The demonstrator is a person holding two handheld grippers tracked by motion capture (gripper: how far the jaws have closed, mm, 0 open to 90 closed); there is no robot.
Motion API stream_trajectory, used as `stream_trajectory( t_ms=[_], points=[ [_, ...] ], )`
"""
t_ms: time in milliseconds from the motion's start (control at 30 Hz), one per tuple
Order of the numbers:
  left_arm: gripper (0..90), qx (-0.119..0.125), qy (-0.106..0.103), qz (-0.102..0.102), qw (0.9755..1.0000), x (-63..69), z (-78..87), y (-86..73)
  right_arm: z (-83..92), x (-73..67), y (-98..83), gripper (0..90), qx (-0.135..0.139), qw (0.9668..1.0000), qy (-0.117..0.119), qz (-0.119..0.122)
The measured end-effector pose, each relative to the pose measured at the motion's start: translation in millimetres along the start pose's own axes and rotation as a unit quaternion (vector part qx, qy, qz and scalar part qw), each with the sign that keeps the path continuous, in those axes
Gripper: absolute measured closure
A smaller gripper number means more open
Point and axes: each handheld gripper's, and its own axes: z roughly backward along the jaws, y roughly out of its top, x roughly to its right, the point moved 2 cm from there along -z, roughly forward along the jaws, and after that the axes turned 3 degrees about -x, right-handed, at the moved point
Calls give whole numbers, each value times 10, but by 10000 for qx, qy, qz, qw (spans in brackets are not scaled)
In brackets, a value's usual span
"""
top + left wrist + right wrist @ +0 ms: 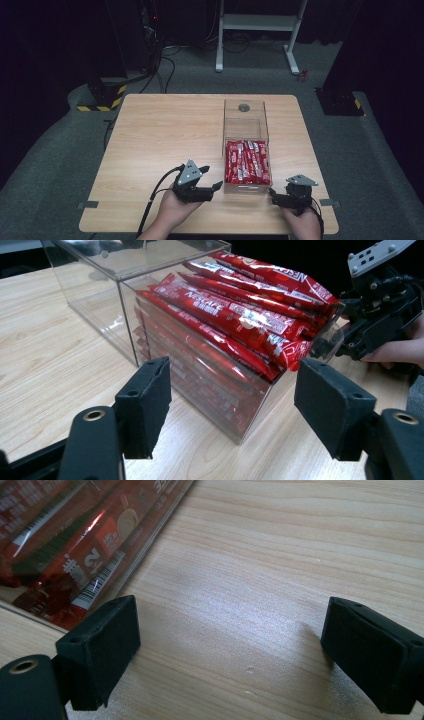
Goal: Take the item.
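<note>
Black jaws of the left gripper [232,410] stand wide apart with nothing between them, pointing at the near corner of a clear plastic box [125,330]; in the high view this gripper [216,186] sits in a hand at the table's near edge, just left of the box [245,120]. The right gripper [230,650] is likewise spread open over bare wood, one jaw just beside the box wall, and in the high view it [272,196] rests near the box's near right corner. The box is a long, see-through case lying on the table right of centre. Its near half is packed with red stick sachets [247,161] stacked lengthwise, glossy red with white lettering and a barcode, the top ones [240,305] heaped up to the rim; its far half holds none. The table [165,135] is pale wood-grain with rounded corners, standing on grey carpet. Beyond it the room is dark, with a white metal frame [257,35] at the back, black cables on the floor and a yellow-and-black striped base [105,97] at the far left. A small dark round mark shows at the box's far end, too small to identify. Sachet lettering is mostly too blurred to read, and the arms are cut off by the bottom edge.
</note>
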Motion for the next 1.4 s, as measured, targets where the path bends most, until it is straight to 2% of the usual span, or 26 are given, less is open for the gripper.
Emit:
stream_trajectory(
  t_ms=[800,1167,1400],
  points=[
    [345,46,-146,-89,9998,111,-165,157,-1,1,0,87,6,10000,16,43],
    [360,-6,-180,-89,9998,149,-277,218,1,-7,-2,86,-7,10000,25,6],
    [419,-23,-149,-128,9998,169,-344,257,2,-9,-2,87,-12,10000,34,9]
  ],
)
